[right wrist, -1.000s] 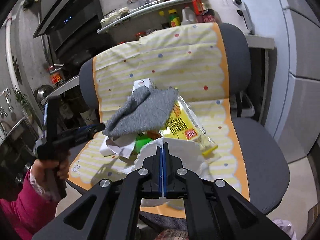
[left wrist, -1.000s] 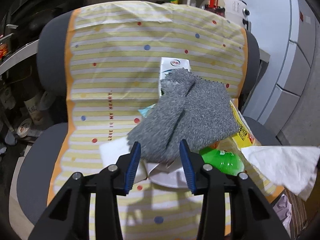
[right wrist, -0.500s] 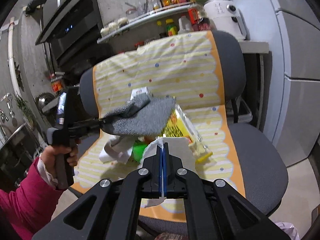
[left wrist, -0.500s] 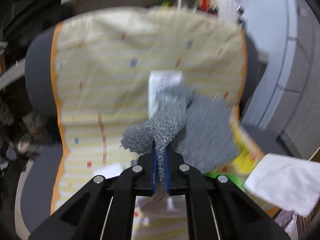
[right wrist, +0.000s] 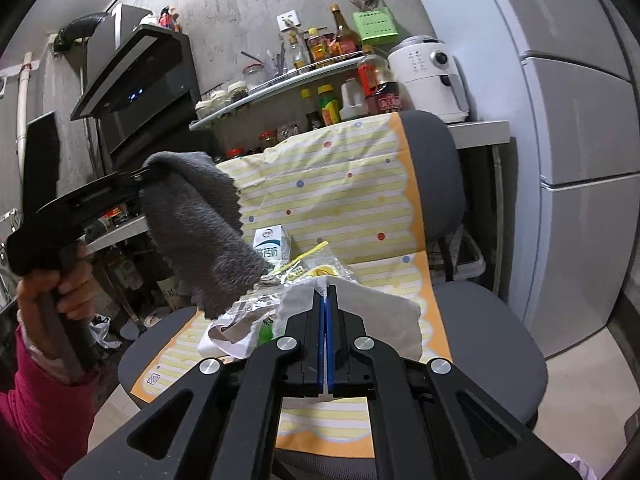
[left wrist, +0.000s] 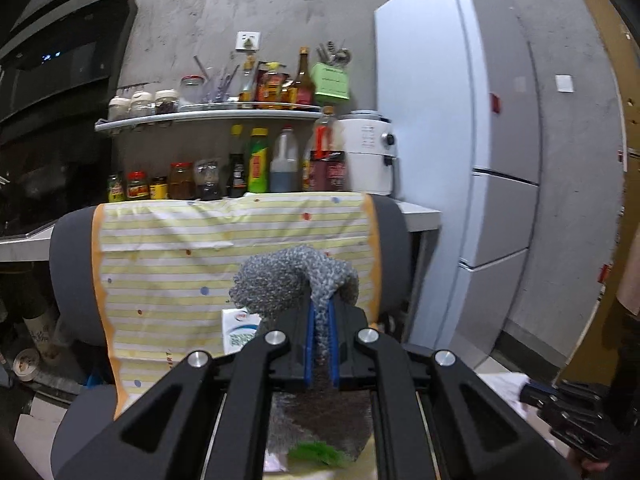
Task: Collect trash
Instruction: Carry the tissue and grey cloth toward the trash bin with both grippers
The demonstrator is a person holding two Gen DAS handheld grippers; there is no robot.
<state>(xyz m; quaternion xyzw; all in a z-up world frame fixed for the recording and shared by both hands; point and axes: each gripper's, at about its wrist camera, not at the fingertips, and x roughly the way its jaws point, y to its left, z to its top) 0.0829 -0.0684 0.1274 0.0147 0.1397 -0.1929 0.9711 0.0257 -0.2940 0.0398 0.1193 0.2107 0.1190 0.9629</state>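
Note:
My left gripper [left wrist: 321,312] is shut on a grey knitted cloth [left wrist: 288,280], which hangs lifted above the chair; the right wrist view shows that cloth [right wrist: 200,232] dangling from the left gripper [right wrist: 140,178]. My right gripper [right wrist: 325,300] is shut on a white paper tissue [right wrist: 380,312] held over the seat. On the seat lie a white milk carton [right wrist: 272,246], a clear snack wrapper [right wrist: 316,268], crumpled foil and paper [right wrist: 240,320] and a green item [right wrist: 264,332]. The carton [left wrist: 240,328] and the green item [left wrist: 316,450] also show below the cloth.
The trash lies on a grey office chair [right wrist: 480,320] draped with a yellow striped cover [right wrist: 340,200]. Behind it a counter and shelf hold bottles and jars [left wrist: 248,168] and a white appliance [right wrist: 428,72]. A fridge [right wrist: 580,160] stands at right. A person's hand [right wrist: 52,288] grips the left tool.
The left gripper shut on the grey cloth and lifted it up off the pile, uncovering the carton and wrapper. The right gripper stayed shut on the tissue and rose a little.

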